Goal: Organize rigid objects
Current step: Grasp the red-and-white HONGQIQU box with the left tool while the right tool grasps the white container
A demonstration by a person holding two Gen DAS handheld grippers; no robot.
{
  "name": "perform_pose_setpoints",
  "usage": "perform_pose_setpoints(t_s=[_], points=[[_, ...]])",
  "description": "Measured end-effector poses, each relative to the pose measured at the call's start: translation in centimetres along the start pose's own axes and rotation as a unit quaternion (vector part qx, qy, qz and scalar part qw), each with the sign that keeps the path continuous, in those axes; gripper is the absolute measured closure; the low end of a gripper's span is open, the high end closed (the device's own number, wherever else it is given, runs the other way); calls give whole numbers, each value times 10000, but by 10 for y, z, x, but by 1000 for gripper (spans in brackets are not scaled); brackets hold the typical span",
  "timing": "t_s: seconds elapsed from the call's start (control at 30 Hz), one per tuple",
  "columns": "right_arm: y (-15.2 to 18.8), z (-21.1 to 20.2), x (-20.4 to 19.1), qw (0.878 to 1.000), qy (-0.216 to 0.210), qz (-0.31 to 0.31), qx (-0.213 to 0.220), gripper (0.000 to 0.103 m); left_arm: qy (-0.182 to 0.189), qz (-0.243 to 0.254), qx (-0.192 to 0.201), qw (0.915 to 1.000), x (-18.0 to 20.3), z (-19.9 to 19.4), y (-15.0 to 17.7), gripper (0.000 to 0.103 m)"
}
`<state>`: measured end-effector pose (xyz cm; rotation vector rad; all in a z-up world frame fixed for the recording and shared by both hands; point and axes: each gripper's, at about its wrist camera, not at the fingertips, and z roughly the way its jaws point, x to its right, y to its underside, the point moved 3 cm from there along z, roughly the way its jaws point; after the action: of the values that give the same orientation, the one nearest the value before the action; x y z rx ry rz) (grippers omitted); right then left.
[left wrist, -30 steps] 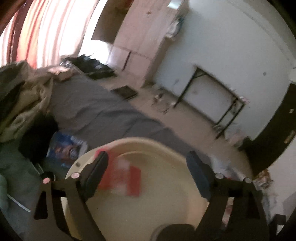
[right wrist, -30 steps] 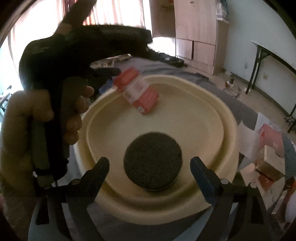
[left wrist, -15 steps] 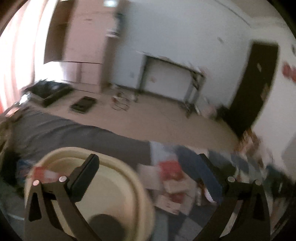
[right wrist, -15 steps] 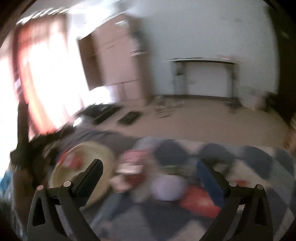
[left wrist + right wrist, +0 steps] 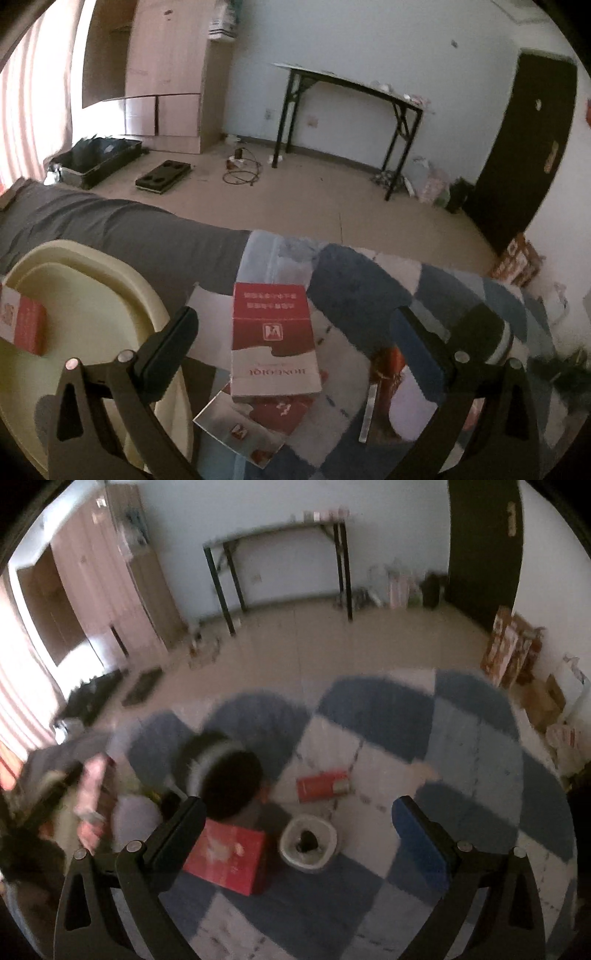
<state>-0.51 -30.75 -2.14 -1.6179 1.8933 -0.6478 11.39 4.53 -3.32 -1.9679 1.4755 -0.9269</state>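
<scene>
In the left wrist view my left gripper [image 5: 295, 332] stands open over a red and white carton [image 5: 273, 339] lying on papers on the checked blanket. To its left sits the cream tub [image 5: 147, 295] with a small red box [image 5: 26, 325] inside. The right wrist view shows my right gripper [image 5: 299, 816] open above the blue and white blanket [image 5: 461, 746]. Between its fingers lie a white cup [image 5: 308, 843] with something dark inside, a red box [image 5: 229, 856] and, farther off, a small red carton [image 5: 323, 785]. A round black object [image 5: 229, 779] lies blurred at the left.
A flat red and white booklet [image 5: 258, 421] and a clear strip [image 5: 367, 410] lie near the carton. The bed's grey sheet [image 5: 129, 229] runs left. Beyond the bed are bare floor, a black-legged table [image 5: 351, 88], a wardrobe and a dark door [image 5: 517, 147]. Blurred clutter fills the right view's left edge.
Both grippers swung right, away from above the cream tub, and now hang over the checked blanket. Their jaws stand wider than a second ago. The black puck and red box remain in the tub.
</scene>
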Motion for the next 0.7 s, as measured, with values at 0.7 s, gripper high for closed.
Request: perform_pose_setpoints(t_s=[0.7], points=[[-19, 80, 20, 9930, -241, 593, -992, 33, 287, -166, -581, 9978, -19, 37, 15, 39]])
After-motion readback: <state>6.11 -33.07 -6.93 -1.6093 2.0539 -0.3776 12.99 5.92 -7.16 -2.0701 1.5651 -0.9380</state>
